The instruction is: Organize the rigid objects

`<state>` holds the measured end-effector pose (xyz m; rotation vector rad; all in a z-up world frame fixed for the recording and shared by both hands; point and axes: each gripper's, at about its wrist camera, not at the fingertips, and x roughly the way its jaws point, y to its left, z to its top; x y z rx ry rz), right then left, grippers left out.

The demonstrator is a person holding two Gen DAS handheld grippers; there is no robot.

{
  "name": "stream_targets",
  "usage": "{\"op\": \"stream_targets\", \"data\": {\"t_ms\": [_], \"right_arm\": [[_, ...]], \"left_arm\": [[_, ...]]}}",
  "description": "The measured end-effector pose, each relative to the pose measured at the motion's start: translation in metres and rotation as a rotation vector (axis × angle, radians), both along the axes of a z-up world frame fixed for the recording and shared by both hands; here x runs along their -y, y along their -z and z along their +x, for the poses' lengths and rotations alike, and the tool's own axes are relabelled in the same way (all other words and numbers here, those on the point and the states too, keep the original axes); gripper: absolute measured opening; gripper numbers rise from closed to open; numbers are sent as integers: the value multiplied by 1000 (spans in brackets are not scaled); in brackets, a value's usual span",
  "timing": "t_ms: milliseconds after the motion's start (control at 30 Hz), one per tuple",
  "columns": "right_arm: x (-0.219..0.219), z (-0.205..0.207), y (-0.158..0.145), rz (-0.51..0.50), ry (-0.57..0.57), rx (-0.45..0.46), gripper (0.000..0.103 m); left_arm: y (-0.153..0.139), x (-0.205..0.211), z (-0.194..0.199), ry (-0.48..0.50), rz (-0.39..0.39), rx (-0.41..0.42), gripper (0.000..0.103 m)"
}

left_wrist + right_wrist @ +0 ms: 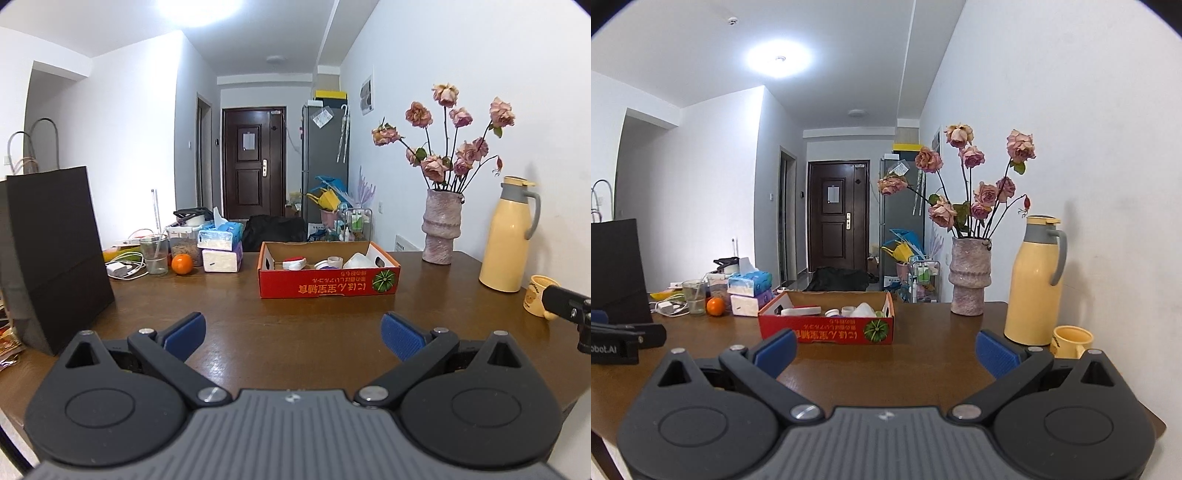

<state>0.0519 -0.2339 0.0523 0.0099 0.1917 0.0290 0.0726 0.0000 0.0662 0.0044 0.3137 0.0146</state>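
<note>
A red cardboard box [328, 275] with a melon picture sits open-topped on the table [295, 332], small white things inside; both grippers' [293, 332] [885, 350] jaws gape wide, empty.

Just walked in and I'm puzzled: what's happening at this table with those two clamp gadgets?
A person is holding two handheld grippers over a wooden table, set to tidy small hard items. Nothing is being handled now: the left gripper and right gripper both have jaws wide open and empty. Ahead sits a red cardboard box already holding a few small containers. A yellow mug stands beside a yellow thermos on the right.
</note>
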Motion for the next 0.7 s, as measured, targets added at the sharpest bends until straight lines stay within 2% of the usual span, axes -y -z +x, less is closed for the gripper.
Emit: {"op": "stream_targets", "data": {"t_ms": [333,700], "right_arm": [[-5,-41,10,-12,-6,-6,103],[-13,-45,14,-19,-12,-13,103]], "left_arm": [[11,-2,-45,6,-4,16,103],[17,-6,-45,6,-5,0,103]]}}
